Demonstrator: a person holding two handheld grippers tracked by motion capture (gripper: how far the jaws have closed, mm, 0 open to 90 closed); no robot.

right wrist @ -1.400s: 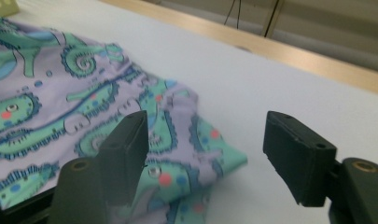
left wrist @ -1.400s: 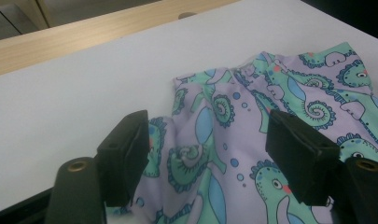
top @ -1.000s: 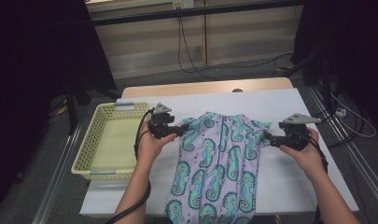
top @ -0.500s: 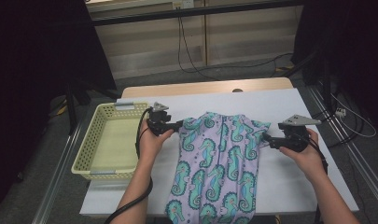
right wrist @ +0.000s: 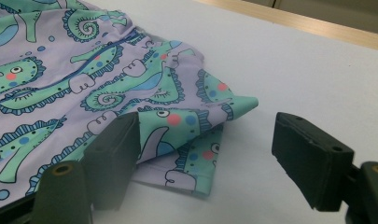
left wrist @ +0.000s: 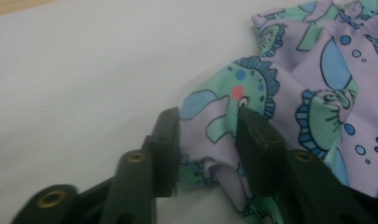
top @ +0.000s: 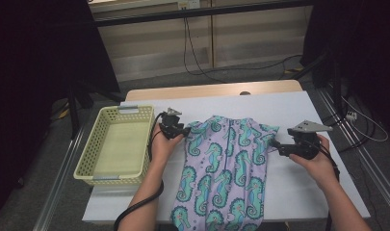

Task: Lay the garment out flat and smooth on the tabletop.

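A small garment (top: 224, 168) with a seahorse print, lilac with green and blue, lies flat in the middle of the white counter (top: 298, 108). Its lower end reaches the near edge of the counter.

The left tool (top: 182, 131) is at the upper left corner of the garment. In the left gripper view its two black jaws stand narrow, and a bunched fold of the cloth (left wrist: 214, 140) sits between them. Both jaws touch the cloth, so the left tool holds this corner.

The right tool (top: 275, 144) is at the right side of the garment, near the short sleeve (top: 266, 134). In the right gripper view its jaws stand wide apart. The left jaw lies on the edge of the sleeve (right wrist: 196, 135), and the right jaw is over the bare counter (right wrist: 317, 70), apart from the cloth. The pointed tip of the sleeve lies between the two jaws, and nothing is gripped.

A pale yellow basket (top: 94, 144) stands on the left part of the counter, just beside the left hand (top: 161, 147).
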